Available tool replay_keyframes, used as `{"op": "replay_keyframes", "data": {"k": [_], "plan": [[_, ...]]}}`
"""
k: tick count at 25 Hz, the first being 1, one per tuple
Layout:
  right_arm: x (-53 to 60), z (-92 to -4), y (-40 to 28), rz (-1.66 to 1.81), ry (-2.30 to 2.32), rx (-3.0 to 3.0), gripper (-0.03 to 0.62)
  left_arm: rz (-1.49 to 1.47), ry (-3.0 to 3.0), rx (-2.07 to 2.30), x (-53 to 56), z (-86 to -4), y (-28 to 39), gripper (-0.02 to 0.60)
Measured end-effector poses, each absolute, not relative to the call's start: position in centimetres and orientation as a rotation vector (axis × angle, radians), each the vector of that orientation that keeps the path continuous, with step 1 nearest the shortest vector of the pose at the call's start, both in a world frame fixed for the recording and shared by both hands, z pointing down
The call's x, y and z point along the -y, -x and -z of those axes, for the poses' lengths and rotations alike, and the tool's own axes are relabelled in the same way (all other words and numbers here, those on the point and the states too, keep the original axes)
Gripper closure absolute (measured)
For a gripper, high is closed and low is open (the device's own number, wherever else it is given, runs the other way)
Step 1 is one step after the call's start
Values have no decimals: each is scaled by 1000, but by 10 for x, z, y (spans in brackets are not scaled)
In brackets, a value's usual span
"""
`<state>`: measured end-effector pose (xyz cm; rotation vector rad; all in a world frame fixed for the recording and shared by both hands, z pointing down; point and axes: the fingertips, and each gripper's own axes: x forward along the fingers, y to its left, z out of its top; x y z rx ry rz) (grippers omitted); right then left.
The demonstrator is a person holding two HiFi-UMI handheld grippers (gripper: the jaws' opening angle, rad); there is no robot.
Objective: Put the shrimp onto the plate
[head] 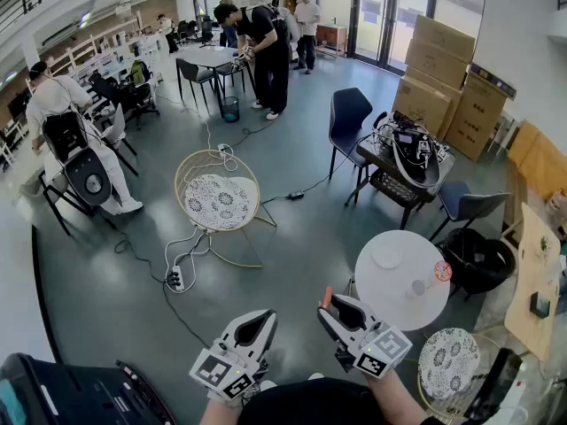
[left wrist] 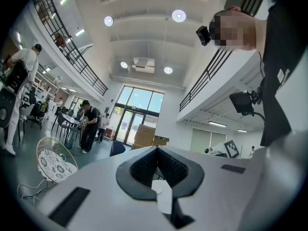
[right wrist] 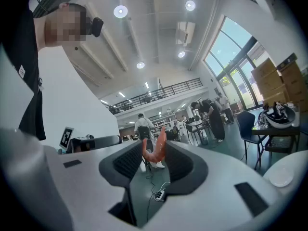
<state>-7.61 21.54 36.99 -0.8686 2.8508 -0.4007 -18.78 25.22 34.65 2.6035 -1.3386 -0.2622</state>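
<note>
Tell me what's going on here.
A person holds a gripper in each hand, out in front of the body in a large open room. The right gripper is clamped on an orange shrimp, which sticks up between its jaws. The left gripper is shut and empty. The plate sits on a round white table ahead and to the right, with no shrimp on it yet.

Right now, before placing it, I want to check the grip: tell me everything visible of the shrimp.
The shrimp is orange-pink, smooth and curved, and looks like plastic. It stands upright, pinched between the pad tips of the right gripper, with its narrow end poking above them. Held in mid-air, it touches nothing else.
</note>
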Motion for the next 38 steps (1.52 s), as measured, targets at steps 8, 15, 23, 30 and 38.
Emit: {"op": "replay_keyframes", "data": {"k": [8,15,23,30,38], "plan": [[-216,-379,53,418,886,-2831,442,251,-2593,1358,-252,-356,166,575],[-217,-377,39,425,879,-2816,442,216,-2591,1333,-253,-361,149,574],[-212,-382,10,474,864,-2782,441,185,-2583,1311,-249,-366,117,574],[-213,-395,-17,508,855,-2771,441,144,-2581,1305,-244,-375,86,574],[-189,-404,-24,513,908,-2763,441,159,-2572,1279,-217,-390,85,574]]}}
